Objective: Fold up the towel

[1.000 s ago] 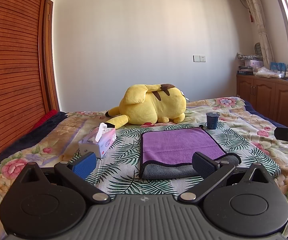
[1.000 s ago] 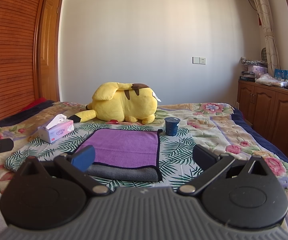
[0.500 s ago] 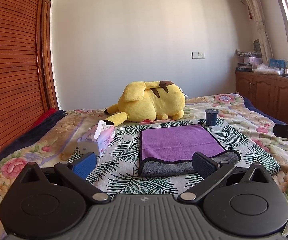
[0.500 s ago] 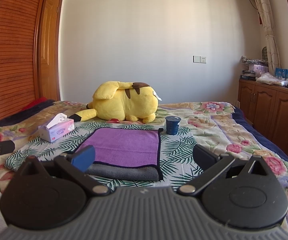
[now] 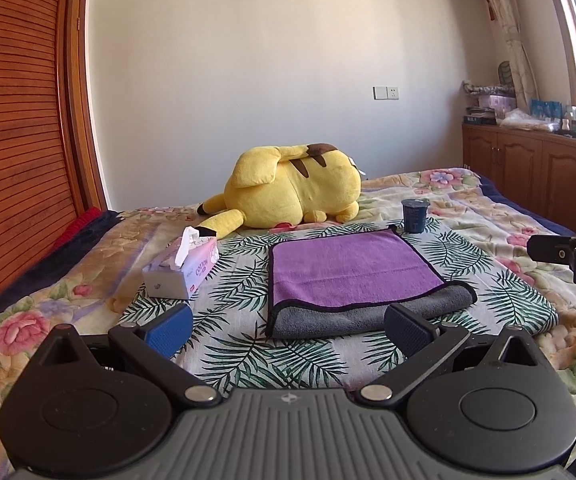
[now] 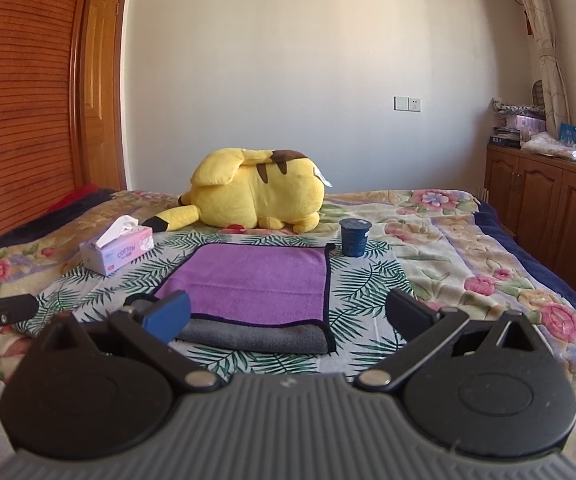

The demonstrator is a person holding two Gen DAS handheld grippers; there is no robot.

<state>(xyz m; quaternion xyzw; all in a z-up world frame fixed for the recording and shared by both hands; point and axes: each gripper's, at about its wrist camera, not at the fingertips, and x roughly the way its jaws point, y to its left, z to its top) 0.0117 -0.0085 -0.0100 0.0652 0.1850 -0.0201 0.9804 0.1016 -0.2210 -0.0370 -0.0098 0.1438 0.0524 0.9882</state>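
Here we are over the bed [image 5: 467,208], and the towel [image 5: 347,268] sits dead centre in the left view, lying flat on the leaf-print cloth [image 5: 240,280]. Purple face up, grey underside peeking out along the near edge — that reads as one fold already in, the top layer stopping just short of the lower one.

Left gripper [image 5: 288,326] fills the bottom of its frame, jaws spread wide, nothing between them. It hangs just short of the towel's near edge, slightly toward the left corner. Right gripper [image 6: 288,314] is the same story in its own view: jaws wide apart, nothing held, its blue pad [image 6: 166,316] overlapping the towel's near-left corner in the picture. Whether that pad touches fabric or floats above it, I can't tell.

Why so level and square-on? My guess is both are lined up on that near edge, one per corner, ready to pinch and carry it to the far side.

Clutter sits out of the way: tissue box [image 5: 182,266] left of the towel, a dark cup [image 5: 415,216] just beyond the far right corner, the yellow plush [image 5: 293,192] behind.

Now the blind spots. Each gripper body covers the bedding right beneath it. In the left view, the right gripper is only a black sliver at the right edge, cut off. The grey layer's full extent is hidden under the purple, so the number of folds is uncertain.
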